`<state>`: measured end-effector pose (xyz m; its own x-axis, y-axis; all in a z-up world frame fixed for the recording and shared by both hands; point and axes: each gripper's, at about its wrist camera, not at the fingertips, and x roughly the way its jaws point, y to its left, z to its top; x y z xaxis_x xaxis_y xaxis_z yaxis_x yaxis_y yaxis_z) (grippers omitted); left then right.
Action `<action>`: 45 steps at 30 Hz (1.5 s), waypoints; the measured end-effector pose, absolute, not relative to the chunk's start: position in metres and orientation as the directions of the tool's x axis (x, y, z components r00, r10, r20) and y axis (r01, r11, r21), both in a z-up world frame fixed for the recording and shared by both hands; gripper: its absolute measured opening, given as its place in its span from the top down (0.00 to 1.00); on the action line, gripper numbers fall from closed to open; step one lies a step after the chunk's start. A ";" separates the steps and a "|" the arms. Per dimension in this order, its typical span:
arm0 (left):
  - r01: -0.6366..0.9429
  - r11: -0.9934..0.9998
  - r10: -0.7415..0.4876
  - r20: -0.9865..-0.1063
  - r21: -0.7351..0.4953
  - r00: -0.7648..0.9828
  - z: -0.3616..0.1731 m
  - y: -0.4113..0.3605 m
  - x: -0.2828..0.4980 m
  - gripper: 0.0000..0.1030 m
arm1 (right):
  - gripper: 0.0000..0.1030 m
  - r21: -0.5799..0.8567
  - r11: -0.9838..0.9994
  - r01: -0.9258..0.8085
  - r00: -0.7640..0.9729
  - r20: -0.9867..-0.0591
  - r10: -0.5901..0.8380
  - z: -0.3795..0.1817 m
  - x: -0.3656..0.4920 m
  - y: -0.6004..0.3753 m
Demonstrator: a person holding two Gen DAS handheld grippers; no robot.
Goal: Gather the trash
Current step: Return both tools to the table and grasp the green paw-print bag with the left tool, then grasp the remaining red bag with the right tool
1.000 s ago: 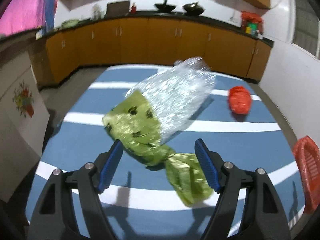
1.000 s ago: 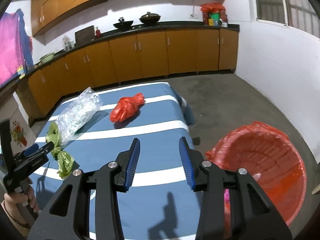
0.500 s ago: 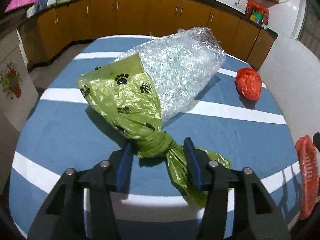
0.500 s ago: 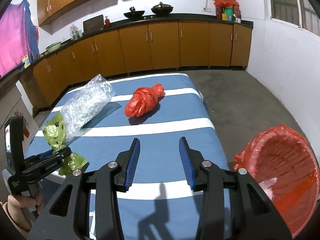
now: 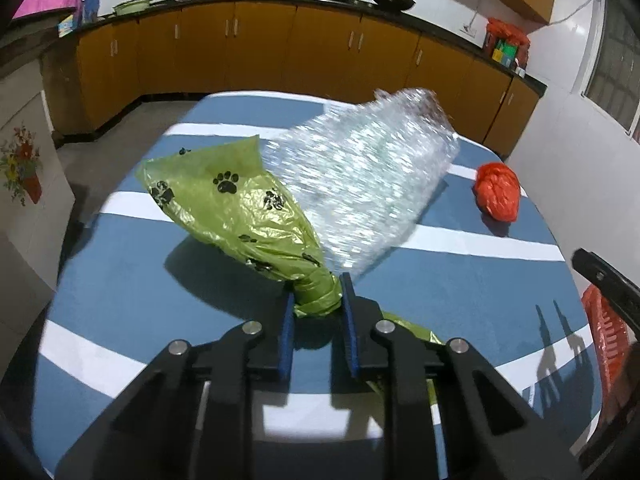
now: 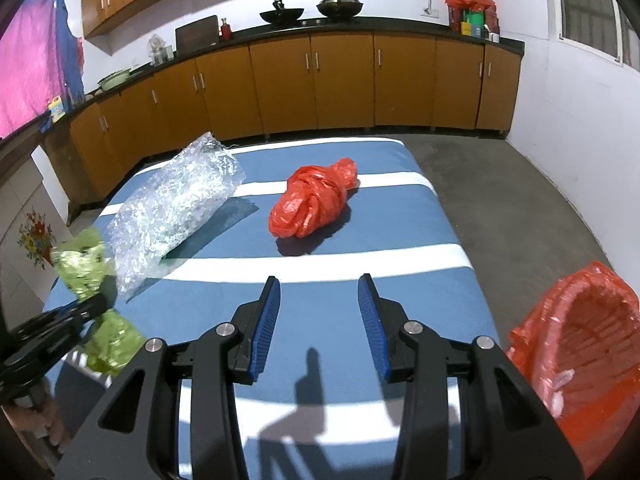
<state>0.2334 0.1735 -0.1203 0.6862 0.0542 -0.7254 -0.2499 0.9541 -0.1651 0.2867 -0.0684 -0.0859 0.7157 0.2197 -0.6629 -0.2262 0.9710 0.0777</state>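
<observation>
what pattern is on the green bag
Black paw prints on the green bag, clearest in the left wrist view.

On my table (image 6: 352, 312), the bubble wrap (image 6: 176, 208) lay left of the knotted bag (image 6: 316, 204); the basket (image 6: 580, 344) stood off its right edge.

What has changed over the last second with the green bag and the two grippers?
The left gripper moved in and its jaws have just been closing onto the green bag's knotted neck; bubble wrap lifts with it. The right gripper advanced, open and empty. The red bag stayed put.
</observation>
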 end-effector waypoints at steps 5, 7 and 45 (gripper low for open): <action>-0.276 0.950 0.097 -0.700 -0.147 0.708 -0.109 0.192 0.228 0.79 | 0.59 0.089 0.973 -0.213 0.713 -0.667 0.217 -0.090 0.317 -0.053; -0.281 0.950 0.115 -0.688 -0.134 0.717 -0.105 0.198 0.228 0.79 | 0.59 0.090 0.977 -0.195 0.720 -0.663 0.205 -0.090 0.330 -0.047; -0.193 0.973 0.077 -0.617 -0.123 0.783 -0.056 0.156 0.214 0.79 | 0.92 0.133 0.980 -0.147 0.714 -0.671 0.198 -0.078 0.262 -0.110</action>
<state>0.2138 0.1559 -0.0560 0.7833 0.0774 -0.6168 -0.1933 0.9733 -0.1234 0.2624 -0.1102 -0.0784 0.7144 0.1978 -0.6712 -0.1467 0.9802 0.1327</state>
